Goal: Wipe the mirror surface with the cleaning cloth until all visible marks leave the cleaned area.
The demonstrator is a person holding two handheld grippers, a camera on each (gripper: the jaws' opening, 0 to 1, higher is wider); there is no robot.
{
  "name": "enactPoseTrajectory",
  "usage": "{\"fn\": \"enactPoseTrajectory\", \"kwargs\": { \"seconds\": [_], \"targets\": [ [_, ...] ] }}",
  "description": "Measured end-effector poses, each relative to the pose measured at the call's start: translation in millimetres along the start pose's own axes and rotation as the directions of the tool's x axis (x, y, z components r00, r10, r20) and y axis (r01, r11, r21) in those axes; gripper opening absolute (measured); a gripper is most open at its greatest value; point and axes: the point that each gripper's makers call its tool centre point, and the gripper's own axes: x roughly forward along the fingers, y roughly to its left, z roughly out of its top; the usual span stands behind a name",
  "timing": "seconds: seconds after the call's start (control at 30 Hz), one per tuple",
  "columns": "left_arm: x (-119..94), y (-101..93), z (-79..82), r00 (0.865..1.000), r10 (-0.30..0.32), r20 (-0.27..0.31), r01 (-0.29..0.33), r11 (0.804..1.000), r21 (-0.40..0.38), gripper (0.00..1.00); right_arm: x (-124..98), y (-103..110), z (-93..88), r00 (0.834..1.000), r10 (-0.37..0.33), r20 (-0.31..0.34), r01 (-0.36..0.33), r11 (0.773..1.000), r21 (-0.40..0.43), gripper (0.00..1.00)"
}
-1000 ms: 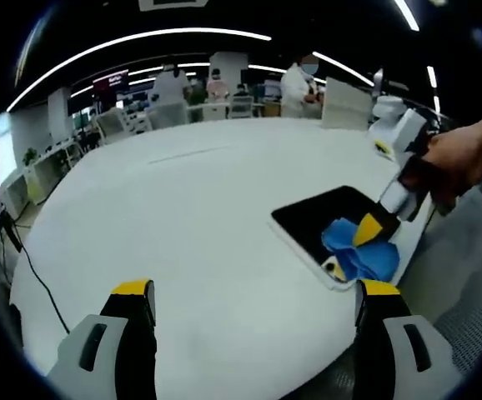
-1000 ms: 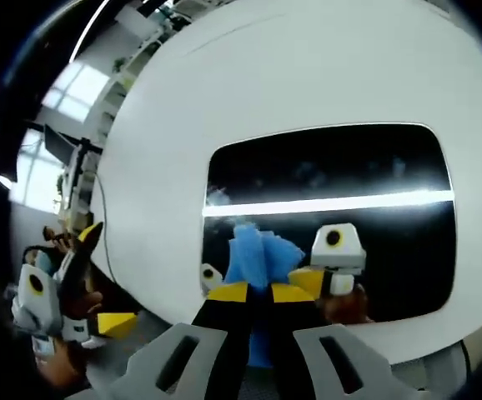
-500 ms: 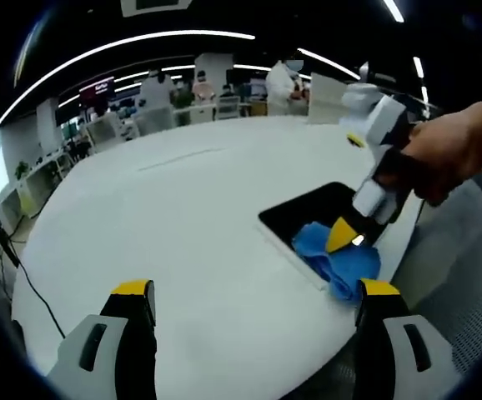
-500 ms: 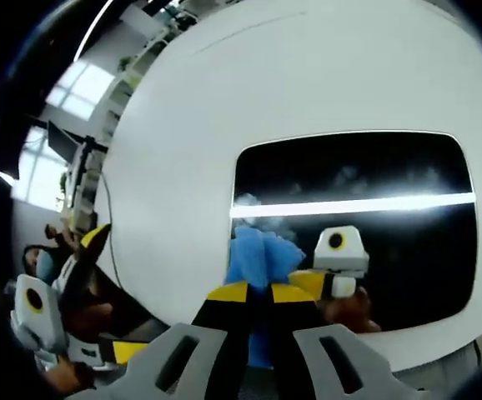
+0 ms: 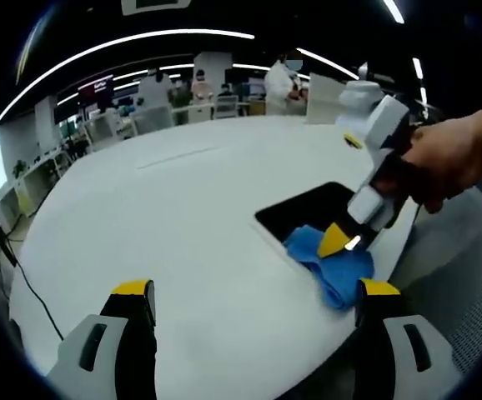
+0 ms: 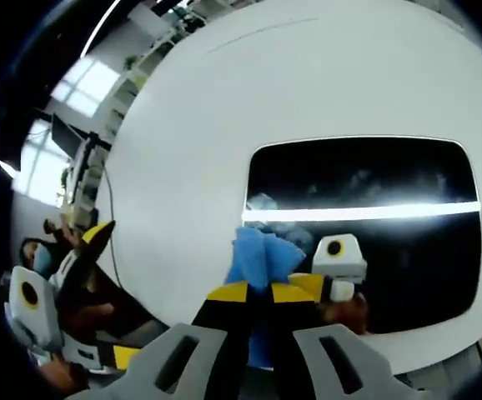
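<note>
A dark rectangular mirror (image 6: 366, 225) lies flat on the round white table (image 6: 191, 125); a bright ceiling light streaks across it. My right gripper (image 6: 258, 292) is shut on a blue cleaning cloth (image 6: 262, 254), pressed at the mirror's near left corner. In the left gripper view the mirror (image 5: 303, 212) lies at the table's right edge with the blue cloth (image 5: 328, 262) spread over its near corner, under the right gripper (image 5: 337, 242) held by a hand (image 5: 454, 162). My left gripper (image 5: 253, 292) stands open above the table, nothing between its jaws.
Several people stand among desks (image 5: 216, 87) beyond the table's far edge. A cable (image 5: 37, 279) hangs off the table's left side. A grey mesh chair (image 5: 466, 267) stands to the right. The white table (image 5: 166, 217) is bare left of the mirror.
The right gripper has dragged the cloth toward the mirror's near left corner, so the cloth now overlaps the mirror's edge. The left gripper stays open in about the same place.
</note>
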Motion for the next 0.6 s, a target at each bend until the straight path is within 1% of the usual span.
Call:
{"fn": "enactPoseTrajectory", "kwargs": {
  "seconds": [0.13,0.23,0.37,0.47,0.6],
  "targets": [
    [-1.1,0.9,1.6,1.0,0.005,0.011,-0.005,1.0,-0.004,1.0,0.9,-0.6,1.0,1.0,0.001,-0.014,-0.001,1.0,0.0,0.02],
    [-0.7,2.2,-1.2,1.0,0.009,-0.003,-0.009,1.0,-0.014,1.0,1.5,-1.0,1.3,1.0,0.0,-0.014,0.0,1.0,0.0,0.02],
    [0.8,-2.2,-1.9,1.0,-0.008,-0.011,0.008,1.0,0.004,1.0,1.1,-0.9,1.2,1.0,0.002,-0.018,-0.002,1.0,0.001,0.02],
    [1.1,-4.0,-1.7,1.0,-0.016,-0.012,0.017,1.0,0.009,1.0,1.8,-1.1,2.2,0.999,0.01,-0.033,-0.011,1.0,-0.009,0.02],
    [0.6,-2.5,-1.1,1.0,-0.01,-0.007,0.01,1.0,-0.004,1.0,3.9,-1.9,9.5,1.0,0.01,-0.028,-0.01,1.0,-0.011,0.02]
  ]
}}
